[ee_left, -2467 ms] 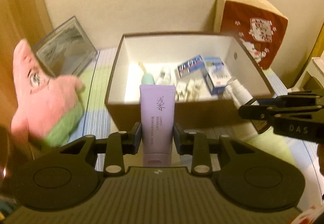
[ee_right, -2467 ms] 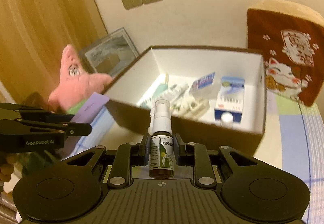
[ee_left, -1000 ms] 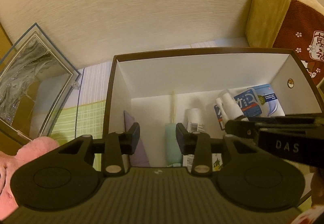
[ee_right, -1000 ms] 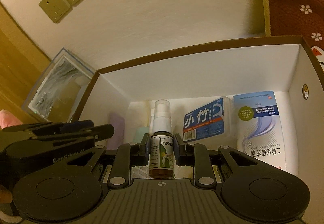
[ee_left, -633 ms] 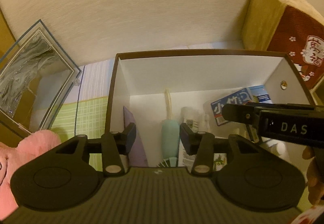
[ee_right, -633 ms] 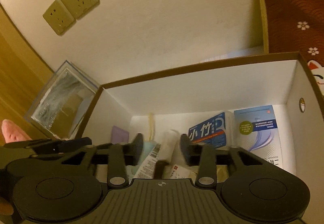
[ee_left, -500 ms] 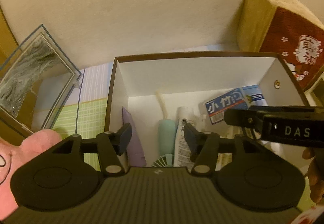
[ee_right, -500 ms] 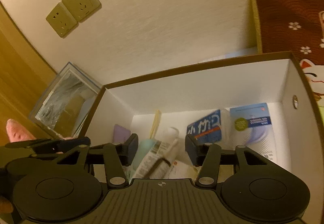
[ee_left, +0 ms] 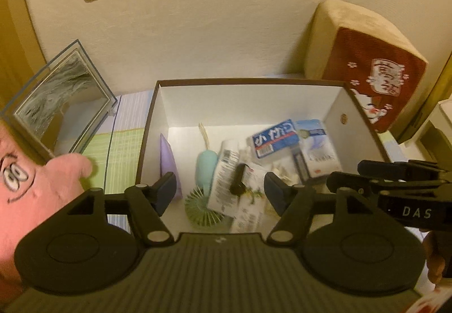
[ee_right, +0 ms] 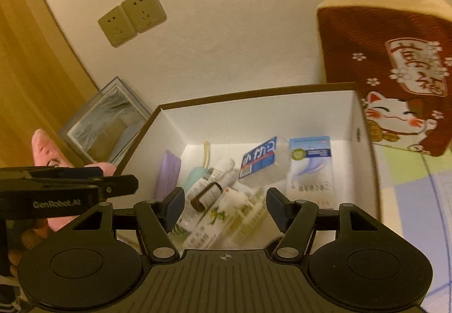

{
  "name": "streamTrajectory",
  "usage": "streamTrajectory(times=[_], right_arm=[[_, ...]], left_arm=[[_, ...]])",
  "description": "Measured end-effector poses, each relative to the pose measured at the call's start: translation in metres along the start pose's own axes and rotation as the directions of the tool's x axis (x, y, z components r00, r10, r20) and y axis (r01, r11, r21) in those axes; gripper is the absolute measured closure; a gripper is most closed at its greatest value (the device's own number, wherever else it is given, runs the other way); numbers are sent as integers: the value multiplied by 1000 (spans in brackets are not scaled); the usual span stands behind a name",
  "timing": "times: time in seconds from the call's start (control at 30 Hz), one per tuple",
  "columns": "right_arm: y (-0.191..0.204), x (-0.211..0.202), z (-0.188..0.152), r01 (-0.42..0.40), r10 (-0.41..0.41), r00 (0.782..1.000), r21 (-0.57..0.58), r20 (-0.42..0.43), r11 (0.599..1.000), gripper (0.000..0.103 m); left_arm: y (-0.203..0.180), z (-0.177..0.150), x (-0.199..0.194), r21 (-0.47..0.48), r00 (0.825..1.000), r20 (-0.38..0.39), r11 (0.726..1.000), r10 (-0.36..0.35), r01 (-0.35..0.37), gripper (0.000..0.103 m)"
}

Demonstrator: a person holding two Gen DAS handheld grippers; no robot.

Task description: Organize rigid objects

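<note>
Left tongs (ee_left: 219,190) angled down over box (ee_left: 248,83), jaws spread, just been opening, nothing between. Right tongs (ee_right: 224,205) likewise tilted down over box, spread, just been opening, empty; side marked "DAS" in left view. Left body read "GenRobot.AI" in right view. Brown spray bottle (ee_right: 206,195) lay on its side among packets in box middle. Purple tube (ee_right: 168,173) leaned at box's left wall. Blue packet (ee_right: 258,159) further back, print blurred. Pink plush (ee_left: 34,171) left of box.

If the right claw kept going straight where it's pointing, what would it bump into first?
Probably the small brown spray bottle lying in the box, or the white tubes beside it; depth is hard to judge. The right claw is open and empty.
</note>
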State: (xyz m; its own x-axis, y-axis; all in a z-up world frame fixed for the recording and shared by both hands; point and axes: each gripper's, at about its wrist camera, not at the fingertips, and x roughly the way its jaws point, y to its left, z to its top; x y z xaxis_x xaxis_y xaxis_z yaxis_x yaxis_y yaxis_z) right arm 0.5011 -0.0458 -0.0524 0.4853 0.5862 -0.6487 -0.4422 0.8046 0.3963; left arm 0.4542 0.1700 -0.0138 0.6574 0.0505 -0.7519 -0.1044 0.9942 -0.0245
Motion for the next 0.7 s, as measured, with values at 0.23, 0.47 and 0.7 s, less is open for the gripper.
streamTrajectory(times=[0.23,0.47,0.7], right_arm=[[0,-45,-26,-18,18,1000,-16,12,1000,37],[1,-88,-56,-28,29,1000,-53,8,998,35],[3,-123,-91,7,-8,1000,-149,0,989,33]], left_arm=[[-20,-29,-45,-22,1000,25,1000,19,-18,35],[-45,-73,-91,-42,996,60,997,67,-65,30],[-66,-124,-132,-70,990,75,991,120,-115,25]])
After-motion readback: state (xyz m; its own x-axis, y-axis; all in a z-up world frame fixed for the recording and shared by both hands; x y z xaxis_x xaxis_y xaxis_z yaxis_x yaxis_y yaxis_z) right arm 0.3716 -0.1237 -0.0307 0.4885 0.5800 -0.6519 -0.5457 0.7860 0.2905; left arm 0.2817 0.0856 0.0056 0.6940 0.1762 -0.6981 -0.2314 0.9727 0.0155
